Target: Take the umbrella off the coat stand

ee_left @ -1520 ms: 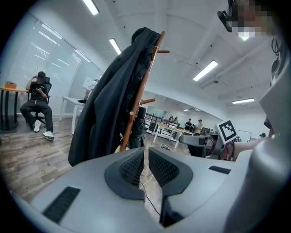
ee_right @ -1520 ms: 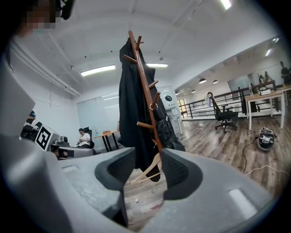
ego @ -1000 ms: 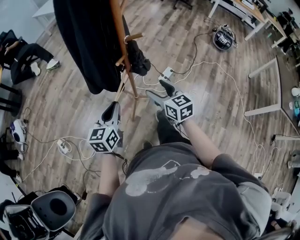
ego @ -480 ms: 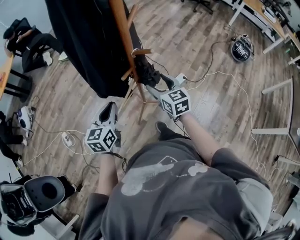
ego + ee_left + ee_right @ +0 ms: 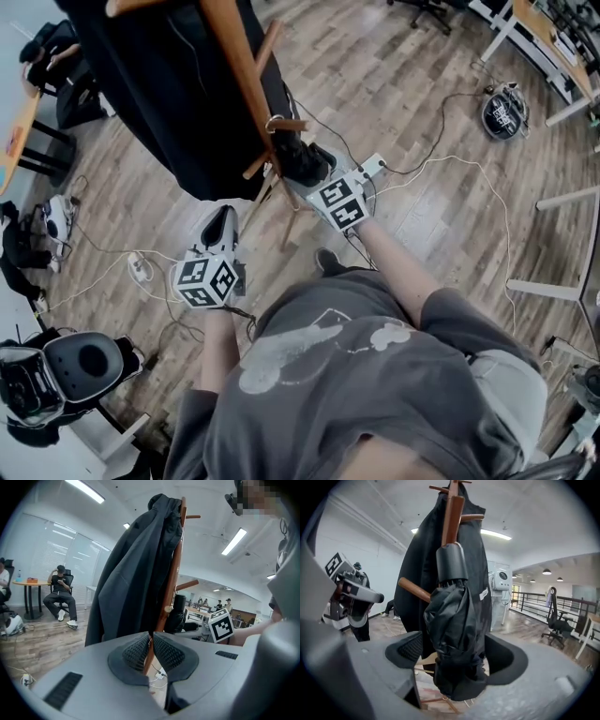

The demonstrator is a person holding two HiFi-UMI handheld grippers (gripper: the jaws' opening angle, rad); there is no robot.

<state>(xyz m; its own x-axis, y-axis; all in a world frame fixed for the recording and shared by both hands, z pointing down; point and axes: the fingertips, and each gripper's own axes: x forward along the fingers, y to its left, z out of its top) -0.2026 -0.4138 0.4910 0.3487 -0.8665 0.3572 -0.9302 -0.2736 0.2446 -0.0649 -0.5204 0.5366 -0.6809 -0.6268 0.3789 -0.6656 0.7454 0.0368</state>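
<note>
Coat [image 5: 417, 550] behind umbrella [image 5: 457, 634], power strip [image 5: 372, 167] below

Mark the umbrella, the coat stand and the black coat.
umbrella [image 5: 454, 630], right gripper view, on its folded canopy.
coat stand [image 5: 238, 75], head view, on its wooden pole.
black coat [image 5: 126, 583], left gripper view, on its hanging front.
</note>
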